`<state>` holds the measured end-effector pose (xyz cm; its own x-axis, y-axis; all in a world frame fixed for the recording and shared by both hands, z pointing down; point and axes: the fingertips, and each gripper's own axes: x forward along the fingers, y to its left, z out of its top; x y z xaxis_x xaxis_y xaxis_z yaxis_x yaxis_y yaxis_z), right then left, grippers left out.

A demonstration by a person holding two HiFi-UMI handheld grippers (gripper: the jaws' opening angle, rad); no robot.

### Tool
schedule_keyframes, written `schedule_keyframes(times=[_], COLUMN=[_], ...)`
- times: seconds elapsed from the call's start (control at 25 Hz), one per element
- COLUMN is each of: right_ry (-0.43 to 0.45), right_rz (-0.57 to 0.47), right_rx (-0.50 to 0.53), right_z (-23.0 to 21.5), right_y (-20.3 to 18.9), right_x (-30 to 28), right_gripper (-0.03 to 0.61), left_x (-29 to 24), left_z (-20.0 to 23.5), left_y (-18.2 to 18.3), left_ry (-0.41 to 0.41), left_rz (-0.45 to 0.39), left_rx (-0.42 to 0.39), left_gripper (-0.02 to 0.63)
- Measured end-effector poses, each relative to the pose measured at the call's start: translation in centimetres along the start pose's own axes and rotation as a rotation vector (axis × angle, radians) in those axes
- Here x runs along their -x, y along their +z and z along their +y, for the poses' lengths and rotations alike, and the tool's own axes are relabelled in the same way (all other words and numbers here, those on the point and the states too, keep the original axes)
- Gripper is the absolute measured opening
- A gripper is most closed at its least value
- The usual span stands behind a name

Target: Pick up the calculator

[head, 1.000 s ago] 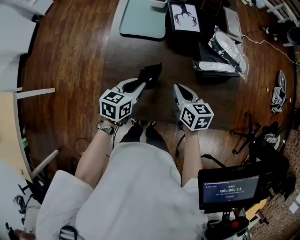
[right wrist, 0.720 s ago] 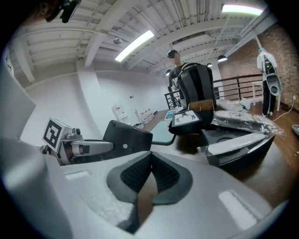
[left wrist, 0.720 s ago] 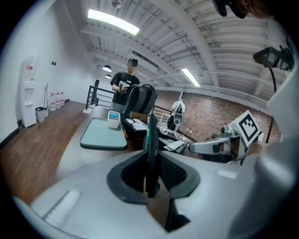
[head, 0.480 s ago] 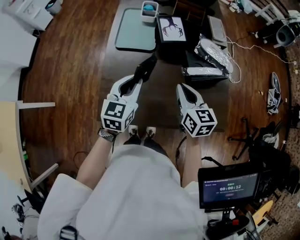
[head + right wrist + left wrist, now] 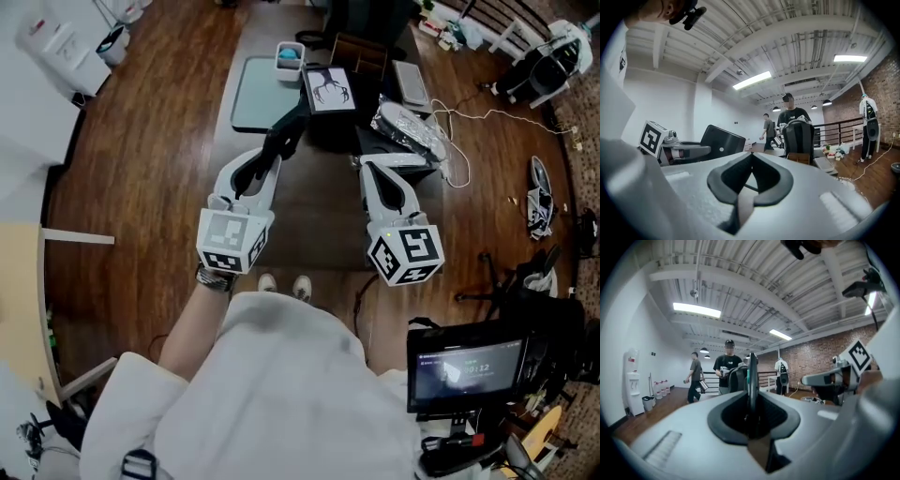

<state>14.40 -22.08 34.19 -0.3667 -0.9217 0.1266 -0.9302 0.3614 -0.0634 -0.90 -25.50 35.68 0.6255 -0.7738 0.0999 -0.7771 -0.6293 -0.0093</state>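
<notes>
- Left gripper (image 5: 272, 156) above the dark table (image 5: 319, 217), jaws pinching the calculator (image 5: 287, 134) by its near end.
- Calculator a dark slab, clear of the table, sticking out of the jaws toward 1 o'clock; seen edge-on in the left gripper view.
- Green mat (image 5: 258, 94) at 12 o'clock of the calculator.
- Right gripper (image 5: 369, 165) at 3 o'clock of the left, jaws pressed together, nothing between them.

The calculator (image 5: 291, 129) is black. The left gripper (image 5: 270, 161) and right gripper (image 5: 373, 171) are white, their cubes (image 5: 228, 242) black-and-white checked. The tabletop (image 5: 314, 206) is dark brown, the far mat (image 5: 255, 94) pale green.
</notes>
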Motion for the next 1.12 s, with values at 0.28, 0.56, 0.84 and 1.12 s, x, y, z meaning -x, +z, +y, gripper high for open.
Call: schedule_keyframes(times=[0.28,0.56,0.84,1.12], right_ry=[-0.019,-0.002,0.016,0.004], right_rz=[-0.115,-0.218,-0.236,-0.249], right_rx=[0.071,0.135,0.131,0.133], right_z=[-0.4,1.1,2.3,3.1], right_y=[5.5,10.2,10.5,11.0], right_x=[1.5,3.0,3.6,4.7], right_gripper=[0.002,0.003,0.002,0.002], left_x=[0.9,2.5,3.2,4.4], left_z=[-0.7,-2.0,-2.6,-2.4], left_y=[6.5,10.9,11.3,11.3], left_ry=[-0.001,-0.009,-0.030,-0.015], left_rz=[-0.150,-0.274,-0.295,-0.291], left_rx=[-0.075,-0.142,-0.116,-0.111], left_gripper=[0.069,0.069,0.069,0.069])
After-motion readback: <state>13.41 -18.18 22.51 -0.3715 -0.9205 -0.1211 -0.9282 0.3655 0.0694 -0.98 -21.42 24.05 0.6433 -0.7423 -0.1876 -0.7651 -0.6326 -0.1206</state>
